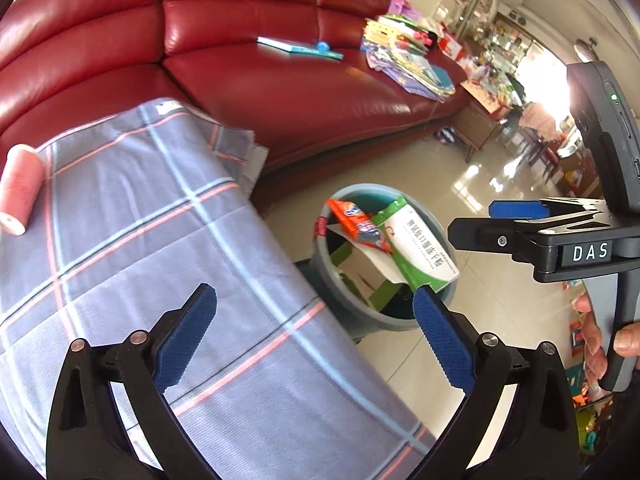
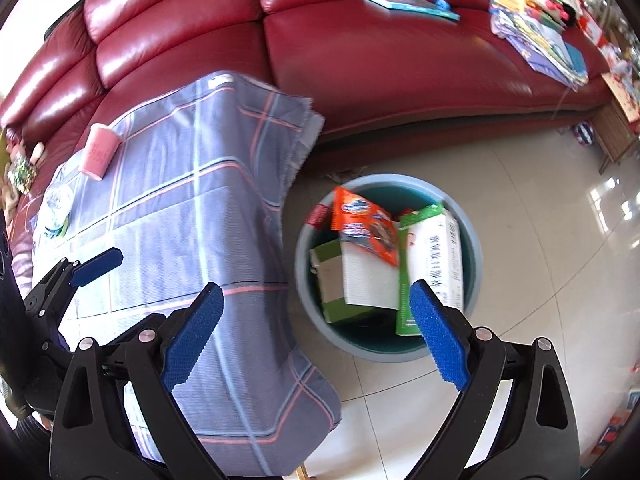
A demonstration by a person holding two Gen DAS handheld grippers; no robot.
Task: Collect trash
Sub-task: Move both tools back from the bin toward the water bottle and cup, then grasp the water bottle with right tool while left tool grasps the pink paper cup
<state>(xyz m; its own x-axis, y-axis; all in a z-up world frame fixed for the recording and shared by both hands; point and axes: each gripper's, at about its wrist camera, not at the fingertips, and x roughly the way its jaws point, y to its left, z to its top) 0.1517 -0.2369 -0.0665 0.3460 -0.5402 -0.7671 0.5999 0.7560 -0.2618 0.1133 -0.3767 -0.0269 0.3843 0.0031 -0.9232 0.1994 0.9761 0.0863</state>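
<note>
A grey-blue round trash bin (image 1: 380,322) (image 2: 376,354) stands on the tiled floor beside the cloth-covered table. It holds an orange snack wrapper (image 1: 358,222) (image 2: 366,226), a white-and-green box (image 1: 424,248) (image 2: 436,256), white paper (image 2: 368,280) and a green carton (image 2: 332,276). My left gripper (image 1: 316,332) is open and empty, half over the cloth and half over the bin. My right gripper (image 2: 316,332) is open and empty above the bin's near side; it also shows side-on as the right gripper (image 1: 480,220). A pink cup (image 1: 18,188) (image 2: 98,154) lies on the cloth.
The table under the blue checked cloth (image 1: 160,240) (image 2: 180,220) fills the left. A plastic bottle (image 2: 58,208) sits at its far end. Behind is a red leather sofa (image 1: 300,92) (image 2: 380,80) with a book (image 1: 300,48) and a paper pile (image 1: 408,60). A hand (image 1: 600,340) grips the right handle.
</note>
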